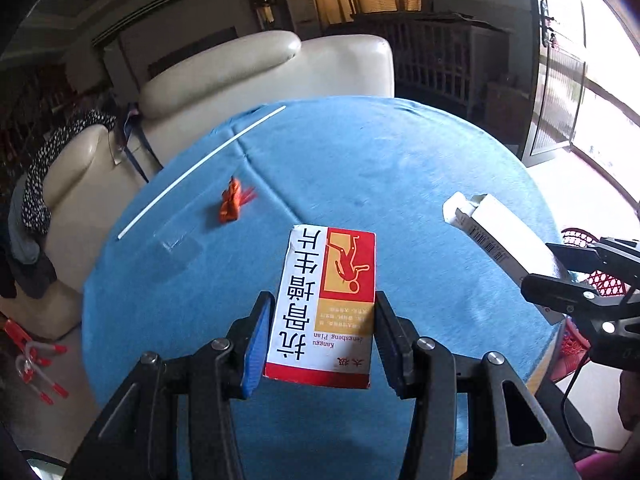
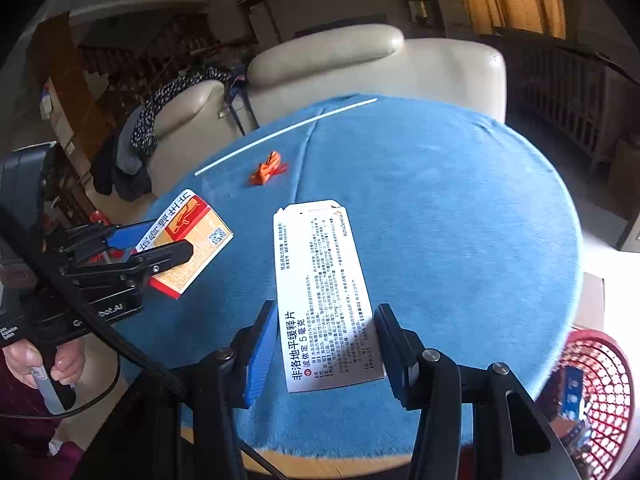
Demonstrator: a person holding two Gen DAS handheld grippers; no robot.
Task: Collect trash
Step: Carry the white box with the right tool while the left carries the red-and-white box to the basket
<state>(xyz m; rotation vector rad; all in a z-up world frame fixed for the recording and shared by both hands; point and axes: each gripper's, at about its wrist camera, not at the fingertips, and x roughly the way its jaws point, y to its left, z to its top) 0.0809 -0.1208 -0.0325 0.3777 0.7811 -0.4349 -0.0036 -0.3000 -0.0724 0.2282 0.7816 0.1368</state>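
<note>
My left gripper [image 1: 322, 340] is shut on a red-and-white medicine box [image 1: 326, 300], held above the round blue-covered table [image 1: 400, 168]. In the right wrist view the same box [image 2: 188, 240] shows at the left in that gripper [image 2: 160, 248]. My right gripper [image 2: 326, 352] is shut on a long white medicine box [image 2: 320, 292] with an open end flap; this box [image 1: 500, 240] also shows at the right edge of the left wrist view, in the right gripper [image 1: 560, 276]. An orange crumpled wrapper [image 1: 232, 200] and a white straw [image 1: 200, 168] lie on the table.
A red mesh basket [image 2: 600, 392] stands by the table's near right edge, with something blue inside. A clear plastic sleeve [image 1: 176, 240] lies flat near the straw. A cream sofa [image 1: 248, 76] with clothes on it stands behind the table. A hand [image 2: 44, 360] grips the left gripper's handle.
</note>
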